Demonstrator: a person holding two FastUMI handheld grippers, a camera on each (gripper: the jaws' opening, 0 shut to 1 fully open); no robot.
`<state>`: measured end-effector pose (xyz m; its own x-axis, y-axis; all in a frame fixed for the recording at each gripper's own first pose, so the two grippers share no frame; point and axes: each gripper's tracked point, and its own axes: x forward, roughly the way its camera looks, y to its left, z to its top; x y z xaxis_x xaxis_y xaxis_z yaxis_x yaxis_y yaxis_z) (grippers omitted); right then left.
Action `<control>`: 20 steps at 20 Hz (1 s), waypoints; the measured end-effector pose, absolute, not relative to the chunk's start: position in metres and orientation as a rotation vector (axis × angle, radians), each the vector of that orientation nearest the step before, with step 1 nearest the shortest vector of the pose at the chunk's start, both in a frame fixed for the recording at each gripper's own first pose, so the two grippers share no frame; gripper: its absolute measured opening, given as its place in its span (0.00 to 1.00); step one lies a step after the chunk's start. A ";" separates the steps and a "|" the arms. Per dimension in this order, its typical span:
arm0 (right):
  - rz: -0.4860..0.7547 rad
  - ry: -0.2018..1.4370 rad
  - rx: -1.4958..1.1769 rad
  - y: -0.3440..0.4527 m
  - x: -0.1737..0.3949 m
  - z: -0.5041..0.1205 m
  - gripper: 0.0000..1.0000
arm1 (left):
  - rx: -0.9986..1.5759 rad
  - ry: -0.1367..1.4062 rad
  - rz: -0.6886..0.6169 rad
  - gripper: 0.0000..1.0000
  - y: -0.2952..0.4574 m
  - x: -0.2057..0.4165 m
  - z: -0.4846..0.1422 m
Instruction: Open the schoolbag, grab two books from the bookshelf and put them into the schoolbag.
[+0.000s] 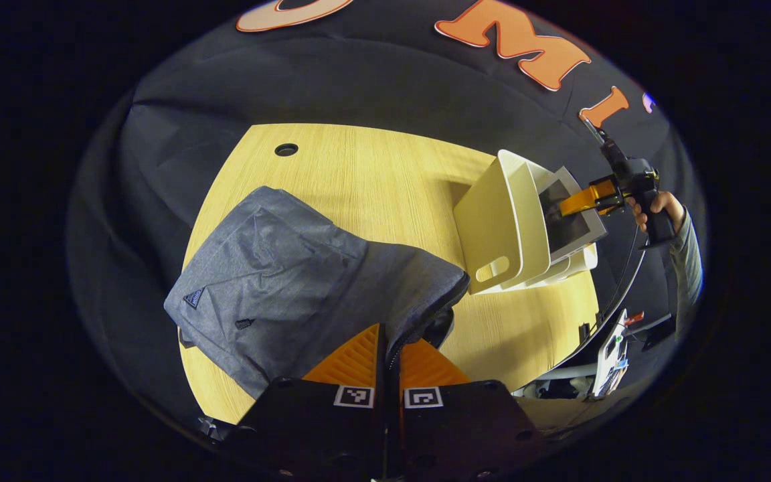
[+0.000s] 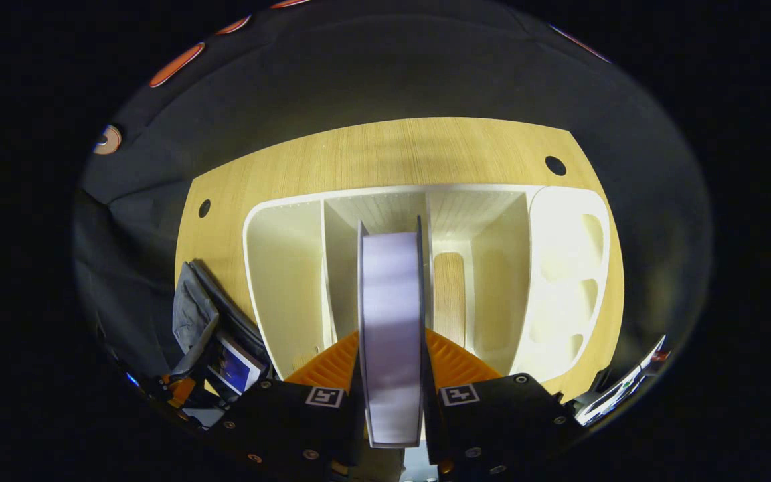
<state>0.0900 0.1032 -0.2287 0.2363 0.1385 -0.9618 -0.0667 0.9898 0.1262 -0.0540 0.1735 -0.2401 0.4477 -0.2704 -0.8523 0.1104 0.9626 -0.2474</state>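
The grey schoolbag [image 1: 278, 281] lies on the wooden table [image 1: 359, 167]. My left gripper [image 1: 389, 333] is shut on the dark rim of its opening at the near end. The white bookshelf [image 1: 492, 221] stands to the right, and the other gripper [image 1: 576, 201] reaches into it at a grey book [image 1: 576, 231]. In the right gripper view my right gripper [image 2: 392, 335] is shut on that book [image 2: 391, 301], whose page edge faces me in the middle slot of the bookshelf [image 2: 285, 281]. The schoolbag [image 2: 191, 311] sits lower left with a blue-covered book [image 2: 231, 367] inside its mouth.
A hand [image 1: 653, 204] and a grey sleeve [image 1: 690, 258] hold the far gripper. Cable holes [image 1: 286, 149] [image 2: 555, 165] mark the tabletop. Past the table's right edge lies clutter with cables [image 1: 610, 355]. Bare wood stretches behind the bag and shelf.
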 end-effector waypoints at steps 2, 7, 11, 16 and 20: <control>0.128 1.309 0.073 0.101 0.085 -0.221 0.37 | -0.170 1.080 -0.242 0.02 0.174 -0.054 -0.240; 0.091 1.277 0.134 0.097 0.054 -0.199 0.37 | -0.149 1.085 -0.310 0.02 0.174 -0.057 -0.240; 0.043 1.248 0.196 0.093 0.025 -0.189 0.37 | -0.099 1.089 -0.384 0.02 0.177 -0.058 -0.241; -0.005 1.235 0.234 0.093 -0.016 -0.180 0.37 | -0.063 1.090 -0.441 0.02 0.178 -0.059 -0.240; -0.011 1.224 0.312 0.104 -0.047 -0.177 0.37 | -0.046 1.098 -0.481 0.02 0.179 -0.063 -0.239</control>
